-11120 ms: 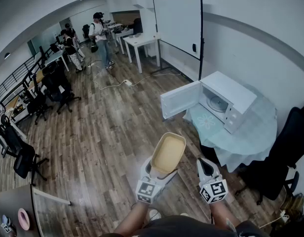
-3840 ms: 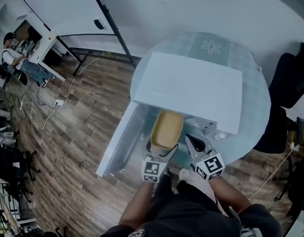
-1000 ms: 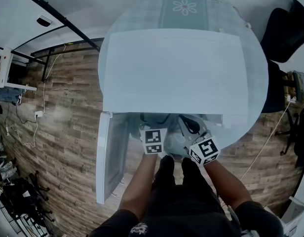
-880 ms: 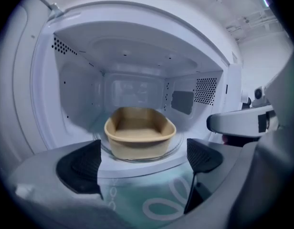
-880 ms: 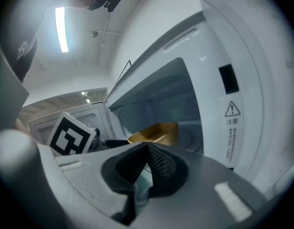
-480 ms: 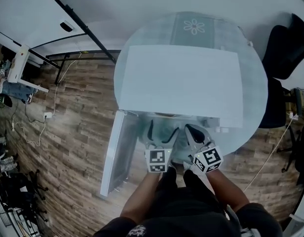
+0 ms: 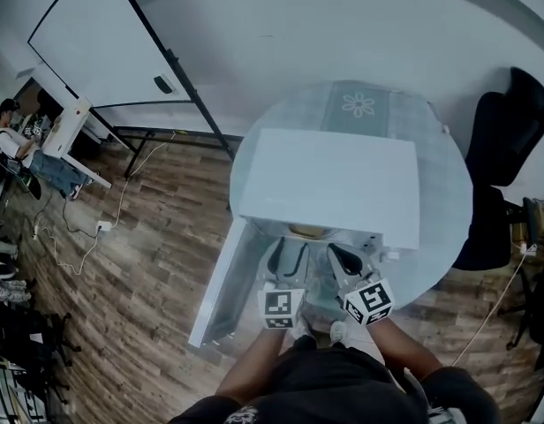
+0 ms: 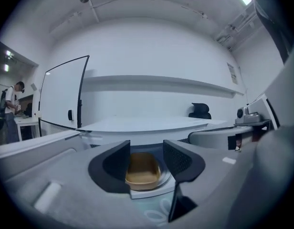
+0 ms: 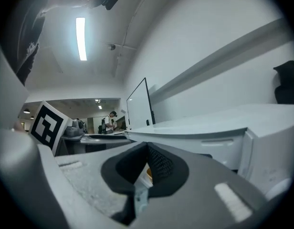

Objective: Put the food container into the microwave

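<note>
The food container (image 8: 143,171) is sitting inside the microwave (image 7: 325,179), on the turntable just behind the opening, and nothing is touching it. The left gripper (image 7: 290,254) is hovering in front of the microwave's mouth. Its jaws have just been closing and are standing partly apart with nothing between them. The container is showing beyond them, not in them. The right gripper (image 7: 338,259) is hanging beside it, also in front of the opening, with its jaws together and empty.

The door (image 7: 221,281) is standing wide open at the microwave's left side. As I judge it, the main risk is coming from that door. A gripper swinging toward it could be knocking its edge or shoving the microwave across the worktop (image 7: 444,184). If the container is lying too close to the opening, the closing door could be pushing it askew on the turntable.

Against the frame a second ago, both grippers are no longer reaching into the microwave's mouth but are pulled back out in front of it. Several seconds ago the left gripper was carrying the container, which is now resting inside.
</note>
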### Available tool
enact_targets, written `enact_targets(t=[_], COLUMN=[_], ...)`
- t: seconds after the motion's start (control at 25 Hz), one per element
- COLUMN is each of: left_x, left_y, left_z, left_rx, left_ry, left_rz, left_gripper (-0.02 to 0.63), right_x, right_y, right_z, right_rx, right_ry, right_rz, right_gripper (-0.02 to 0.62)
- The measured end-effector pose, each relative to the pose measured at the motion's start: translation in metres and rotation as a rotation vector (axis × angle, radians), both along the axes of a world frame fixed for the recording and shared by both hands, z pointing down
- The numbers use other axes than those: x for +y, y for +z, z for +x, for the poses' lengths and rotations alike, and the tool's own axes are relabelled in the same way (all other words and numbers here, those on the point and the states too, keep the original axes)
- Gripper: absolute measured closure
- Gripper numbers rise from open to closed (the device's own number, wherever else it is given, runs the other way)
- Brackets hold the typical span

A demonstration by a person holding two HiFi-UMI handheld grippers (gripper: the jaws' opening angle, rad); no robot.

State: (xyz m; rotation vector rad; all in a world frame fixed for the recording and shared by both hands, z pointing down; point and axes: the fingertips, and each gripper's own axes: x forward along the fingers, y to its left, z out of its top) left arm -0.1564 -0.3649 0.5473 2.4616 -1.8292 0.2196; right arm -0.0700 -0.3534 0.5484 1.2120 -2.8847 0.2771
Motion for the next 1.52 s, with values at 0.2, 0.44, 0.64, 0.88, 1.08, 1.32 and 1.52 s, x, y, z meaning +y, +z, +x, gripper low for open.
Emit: enact_targets(t=[0.2,0.44,0.64,0.88,1.08,1.32,1.52], left_x=[0.021,0.034,0.045,0.054,0.056,0.055,0.056], left_y=[-0.016,-0.033,-0.045,-0.055,-0.057,-0.056,-0.052], left_z=[-0.005,-0.008,-0.017,-0.016,-0.014,-0.019,-0.021], left_rx=[-0.007,0.007,0.014,0.04,0.035,0.036,0.042], left_ry=[-0.021,-0.003,0.002,0.042,0.054,0.05,0.048], left_rz=[0.036,0.059,0.085,0.127,0.135,0.131,0.125], left_gripper=[0.511,0.601,0.601,0.6,0.6,0.6,0.6], right_x=[0.017,0.021,0.026,0.035,0.035,0.031,0.032], right_y=[-0.016,-0.047,-0.072,-0.083,-0.084,-0.085,-0.085], right_z=[-0.009,-0.021,-0.025,-0.027,-0.023,-0.02,-0.021], right_rx=[-0.015,-0.027,-0.039,-0.028,-0.012,-0.028,-0.029], right_ry=[-0.031,-0.061,-0.057,-0.064,-0.051,-0.033,-0.029], right_rz=[0.023,0.087,0.149,0.172,0.177,0.169,0.171], right_gripper=[0.594,0.594,0.594,0.594,0.594,0.594,0.594])
